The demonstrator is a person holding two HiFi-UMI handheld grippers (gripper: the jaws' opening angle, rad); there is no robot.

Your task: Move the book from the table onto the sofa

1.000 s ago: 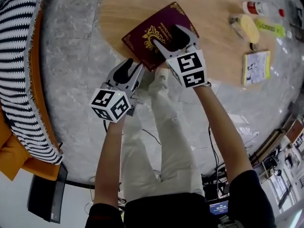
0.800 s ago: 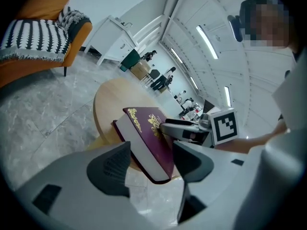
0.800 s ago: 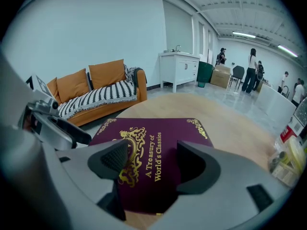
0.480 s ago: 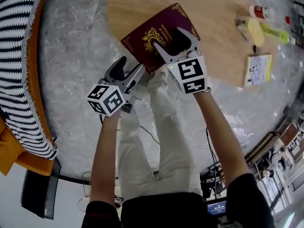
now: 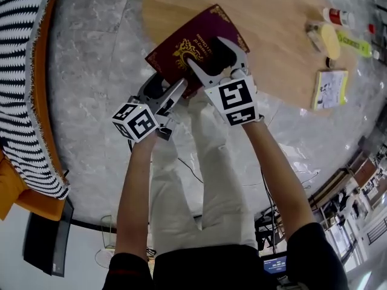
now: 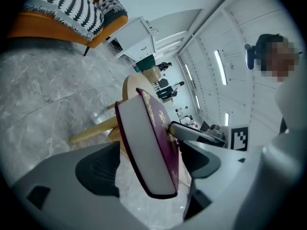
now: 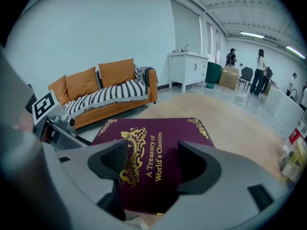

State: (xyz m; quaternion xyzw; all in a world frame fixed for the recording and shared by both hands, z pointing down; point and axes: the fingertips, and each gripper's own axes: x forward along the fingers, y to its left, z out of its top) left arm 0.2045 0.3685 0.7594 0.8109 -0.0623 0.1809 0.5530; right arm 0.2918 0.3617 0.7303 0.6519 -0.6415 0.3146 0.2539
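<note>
A maroon book (image 5: 181, 41) with gold print lies on the round wooden table (image 5: 272, 11), its near corner past the table's edge. My right gripper (image 5: 208, 52) rests on the cover with its jaws spread wide, and the cover (image 7: 158, 138) shows beneath both pads. My left gripper (image 5: 166, 83) is at the overhanging corner. Its jaws have just been opening and now stand wide around the book's edge (image 6: 144, 143), with gaps on both sides. The orange sofa (image 7: 105, 92) with a striped blanket (image 5: 21, 89) is off to the left.
A bottle (image 5: 335, 16), a yellow object (image 5: 329, 38) and a booklet (image 5: 328, 88) lie on the table's right side. Grey marble floor (image 5: 91, 89) separates table and sofa. A white cabinet (image 7: 189, 68) and several people (image 7: 261, 66) are far back.
The book has slid toward the table's near-left edge under the right gripper. The left gripper has moved up to the book's corner and its jaws have widened around it.
</note>
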